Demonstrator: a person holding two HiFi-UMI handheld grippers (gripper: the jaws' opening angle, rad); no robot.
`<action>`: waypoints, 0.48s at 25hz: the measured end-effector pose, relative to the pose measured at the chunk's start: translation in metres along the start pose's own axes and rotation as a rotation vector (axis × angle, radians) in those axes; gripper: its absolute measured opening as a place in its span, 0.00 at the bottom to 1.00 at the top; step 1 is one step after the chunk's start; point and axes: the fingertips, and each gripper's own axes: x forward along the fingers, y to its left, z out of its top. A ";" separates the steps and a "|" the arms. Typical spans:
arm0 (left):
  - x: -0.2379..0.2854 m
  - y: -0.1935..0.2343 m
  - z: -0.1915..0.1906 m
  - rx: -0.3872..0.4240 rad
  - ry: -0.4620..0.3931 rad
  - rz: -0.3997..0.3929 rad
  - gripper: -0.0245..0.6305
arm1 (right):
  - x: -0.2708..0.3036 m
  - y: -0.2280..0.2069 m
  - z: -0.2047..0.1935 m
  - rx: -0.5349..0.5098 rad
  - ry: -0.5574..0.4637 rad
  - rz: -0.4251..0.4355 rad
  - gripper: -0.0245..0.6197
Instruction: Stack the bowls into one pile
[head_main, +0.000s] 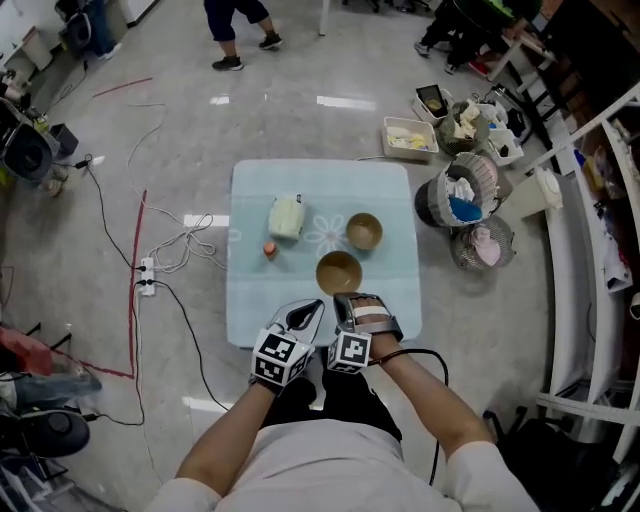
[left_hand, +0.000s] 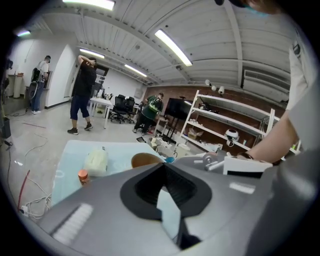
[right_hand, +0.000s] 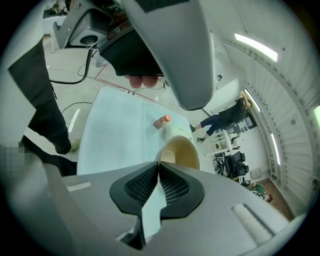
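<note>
The right gripper (head_main: 344, 300) sits just short of the nearer round brown bowl (head_main: 338, 272) on the pale blue cloth (head_main: 250, 290), fingers pressed together on nothing (likewise the left gripper (head_main: 308, 310)), so probably best spread them before pinching its rim.

white short-sleeved shirt (head_main: 330, 478), dark trousers (head_main: 345, 398). left gripper (head_main: 312, 306) and right gripper (head_main: 345, 300): grey, black ribbed jaws, black-and-white marker cubes (head_main: 280, 358); black cable (head_main: 430, 352) behind the right.

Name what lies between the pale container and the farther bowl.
Only the white flower printed on the mat, no object; the head view shows it.
</note>
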 end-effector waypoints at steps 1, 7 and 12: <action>0.005 -0.003 0.004 0.003 -0.002 -0.003 0.05 | -0.001 -0.006 -0.007 -0.003 0.008 -0.014 0.08; 0.034 -0.013 0.033 0.024 -0.013 -0.002 0.05 | -0.002 -0.040 -0.037 0.005 0.008 -0.033 0.08; 0.065 -0.017 0.050 0.022 -0.019 0.008 0.05 | 0.008 -0.066 -0.064 -0.005 0.007 -0.029 0.08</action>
